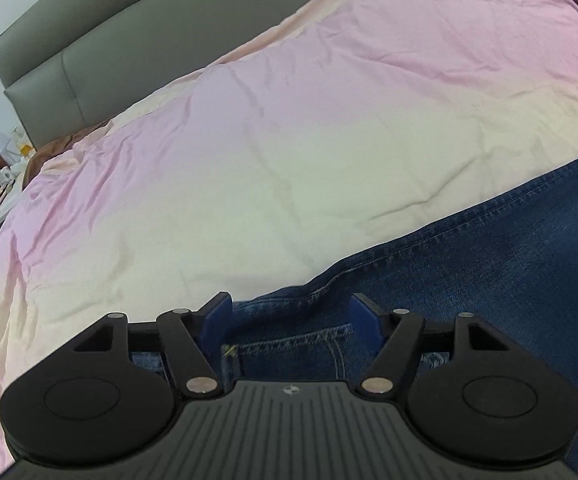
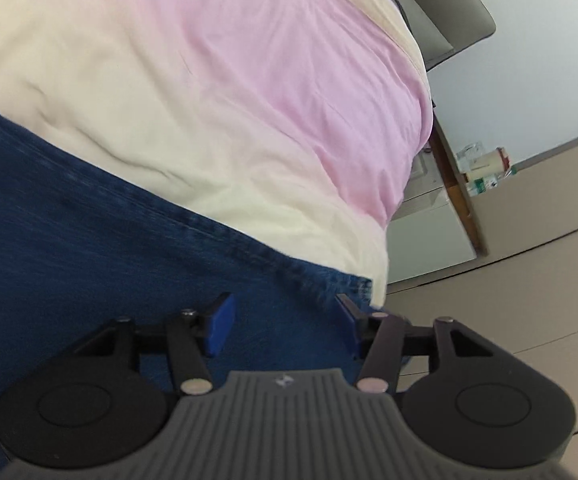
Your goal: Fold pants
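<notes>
The jeans (image 1: 469, 280) lie flat on the pink and cream blanket (image 1: 289, 120), filling the lower right of the left view and the lower left of the right one. Left gripper (image 1: 291, 320) has its jaws apart over the waistband. Right gripper (image 2: 285, 326) is spread too, over the hem end near the bed edge.

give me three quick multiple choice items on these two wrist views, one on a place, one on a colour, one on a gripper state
1. Where do the jeans lie?
A on the bed cover
B on the floor
C on a chair

2. What colour are the gripper pads?
A red
B blue
C white

3. How does the left gripper stand?
A shut on denim
B out of view
C open over the denim

Answers:
1 A, denim spreads across the pink and cream cover.
2 B, both grippers show blue pads.
3 C, its pads stand wide apart with denim between them; the right gripper is open too.
</notes>
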`<state>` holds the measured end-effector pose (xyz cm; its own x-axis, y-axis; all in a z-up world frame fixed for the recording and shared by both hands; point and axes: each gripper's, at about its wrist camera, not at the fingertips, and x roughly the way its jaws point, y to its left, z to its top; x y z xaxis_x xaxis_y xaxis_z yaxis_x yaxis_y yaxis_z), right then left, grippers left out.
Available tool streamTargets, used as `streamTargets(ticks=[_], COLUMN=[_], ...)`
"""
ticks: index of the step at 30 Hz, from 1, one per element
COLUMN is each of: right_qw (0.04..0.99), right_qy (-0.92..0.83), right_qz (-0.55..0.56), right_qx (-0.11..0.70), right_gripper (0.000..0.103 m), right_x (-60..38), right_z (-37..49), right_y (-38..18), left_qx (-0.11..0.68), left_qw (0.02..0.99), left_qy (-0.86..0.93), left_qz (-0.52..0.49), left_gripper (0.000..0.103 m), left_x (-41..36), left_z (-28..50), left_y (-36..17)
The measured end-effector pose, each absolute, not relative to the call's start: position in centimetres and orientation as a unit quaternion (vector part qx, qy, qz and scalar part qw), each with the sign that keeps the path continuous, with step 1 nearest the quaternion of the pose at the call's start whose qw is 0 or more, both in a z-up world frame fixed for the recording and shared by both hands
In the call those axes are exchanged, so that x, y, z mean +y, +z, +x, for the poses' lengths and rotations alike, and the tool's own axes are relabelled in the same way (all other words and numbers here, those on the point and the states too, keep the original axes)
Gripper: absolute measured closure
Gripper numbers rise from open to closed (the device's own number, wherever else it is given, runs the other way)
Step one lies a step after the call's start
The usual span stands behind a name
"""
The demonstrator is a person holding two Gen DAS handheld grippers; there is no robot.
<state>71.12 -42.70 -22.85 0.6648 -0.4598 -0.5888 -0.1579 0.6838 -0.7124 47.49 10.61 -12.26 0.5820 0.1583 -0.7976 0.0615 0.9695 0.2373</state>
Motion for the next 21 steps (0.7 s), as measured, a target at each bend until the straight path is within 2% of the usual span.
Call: streamTargets(ticks=[7, 9, 16, 21], right_qw=[0.874, 0.881, 0.890, 0.885], right_qy=[0.011, 0.047, 0.152, 0.187], right_qz=[-0.245, -0.211, -0.057, -0.005], right_qx=[0.419, 0.420, 0.425, 0.426], right_gripper=[0.049, 0.049, 0.049, 0.049], right_x=[-37.1, -34.8, -26.3, -20.6], right_z=[62.5, 59.6, 50.1, 45.7], right_y=[-21.0, -21.2, -22.7, -24.1], left_qx=[0.441, 0.437, 0.413, 0.377], left_qw=[0.892, 0.889, 0.852, 0.827], left_qy=[0.103, 0.118, 0.157, 0.180], left_qz=[-0.012, -0.072, -0.282, -0.377], left_gripper=[0.024, 0.021, 0.019, 0.018], left_x=[18.8, 21.5, 28.3, 31.3], left_z=[38.8, 36.1, 28.8, 27.9], left_y=[-8.9, -9.0, -13.7, -17.6])
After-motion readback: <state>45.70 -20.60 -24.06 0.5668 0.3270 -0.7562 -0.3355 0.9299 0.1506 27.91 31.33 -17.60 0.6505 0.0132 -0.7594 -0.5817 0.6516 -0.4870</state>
